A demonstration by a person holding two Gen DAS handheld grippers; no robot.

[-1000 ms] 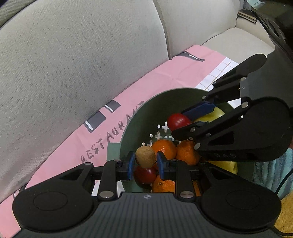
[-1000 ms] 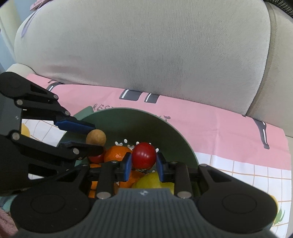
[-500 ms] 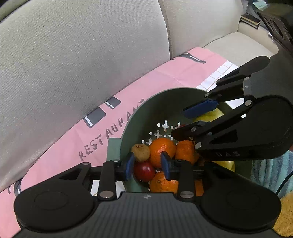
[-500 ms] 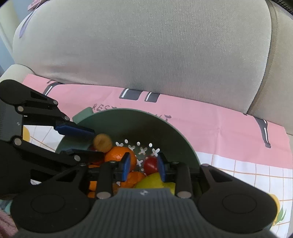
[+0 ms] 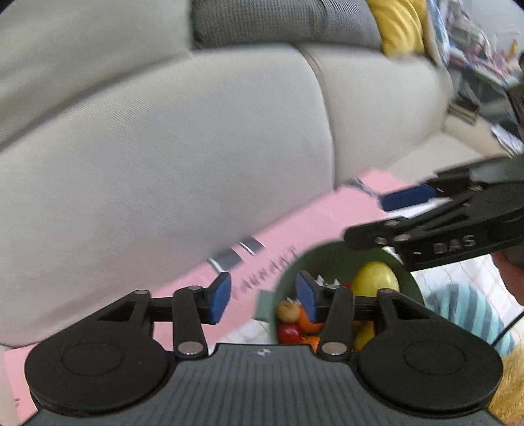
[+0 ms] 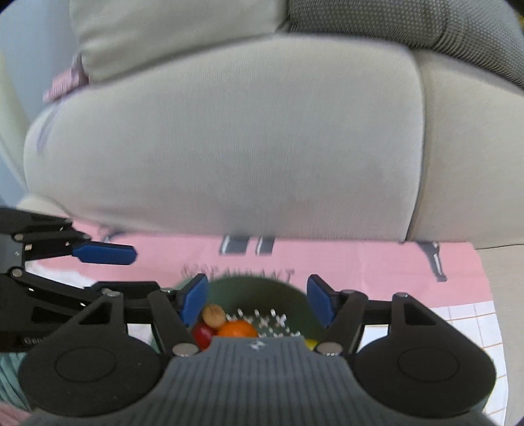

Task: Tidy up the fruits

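Left wrist view: the left gripper (image 5: 262, 296) has its jaws spread wide with nothing between them, blue pads (image 5: 220, 296) on either side, hanging above the near left edge of a green bowl (image 5: 288, 272). The bowl sits on a pink cloth (image 5: 294, 222) spread over a pale grey sofa (image 5: 163, 147), and the fruit lies inside it: a yellow-green apple (image 5: 375, 278) at the far right, a small brown fruit (image 5: 288, 310) at the left, a red one (image 5: 289, 332) just below it, and an orange (image 5: 308, 322) partly hidden behind the right finger. The right gripper (image 5: 386, 216) reaches in from the right above the bowl, its jaws also apart and holding nothing. A yellow cushion (image 5: 398, 28) shows at the far top of the sofa, and a striped teal cloth (image 5: 465, 311) lies at the right. The picture is blurred. In the right wrist view the right gripper (image 6: 257, 300) frames the bowl (image 6: 294, 295) between its open blue pads (image 6: 195, 298); the brown fruit (image 6: 213, 314), the red one (image 6: 203, 332) and the orange (image 6: 237, 328) lie close together at the bowl's near left, beside white marks on its inner wall. The left gripper (image 6: 111, 272) comes in from the left over the pink cloth (image 6: 360, 259), jaws parted.
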